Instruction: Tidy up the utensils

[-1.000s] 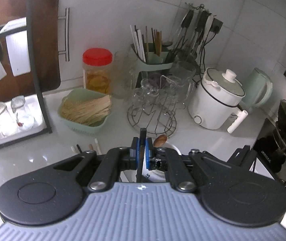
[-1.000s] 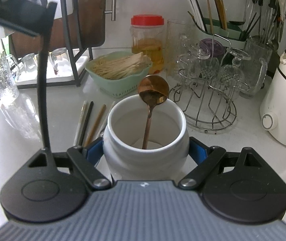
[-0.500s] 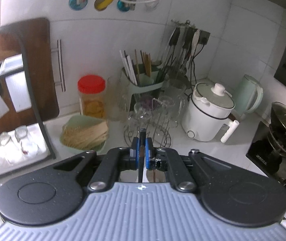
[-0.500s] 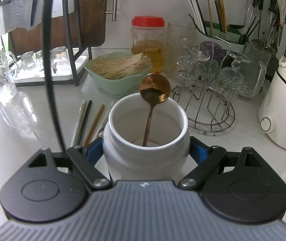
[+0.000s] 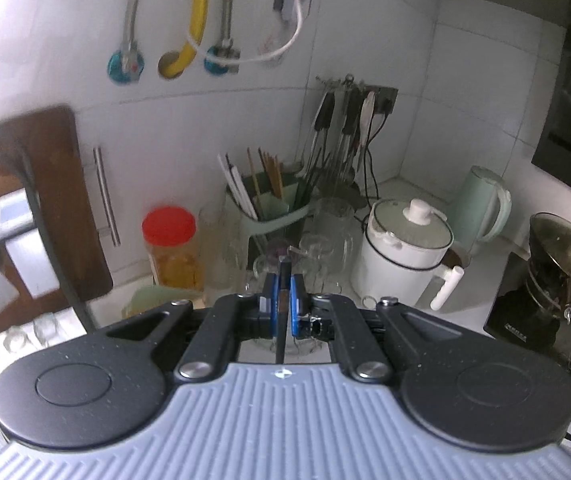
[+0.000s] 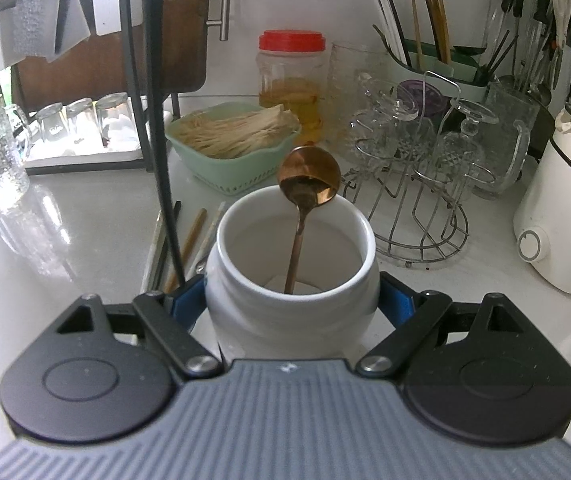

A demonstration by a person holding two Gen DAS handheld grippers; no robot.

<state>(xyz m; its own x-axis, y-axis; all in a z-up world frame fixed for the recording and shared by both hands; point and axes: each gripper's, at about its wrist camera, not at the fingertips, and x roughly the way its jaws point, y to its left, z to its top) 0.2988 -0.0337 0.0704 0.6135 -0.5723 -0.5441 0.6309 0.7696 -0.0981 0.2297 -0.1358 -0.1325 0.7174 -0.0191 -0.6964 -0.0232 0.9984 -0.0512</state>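
Beside loose chopsticks (image 6: 195,236), the right hand-held gripper (image 6: 291,304) clamps a white jar (image 6: 291,280) holding a copper spoon (image 6: 305,200).

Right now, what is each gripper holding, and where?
Right gripper clamps the white jar by its sides. Left gripper pinches a thin dark stick, likely a chopstick, near its upper end.

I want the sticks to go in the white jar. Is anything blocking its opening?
No lid covers the jar. Only a copper spoon stands inside, leaning on the far rim; the rest of the opening is free.
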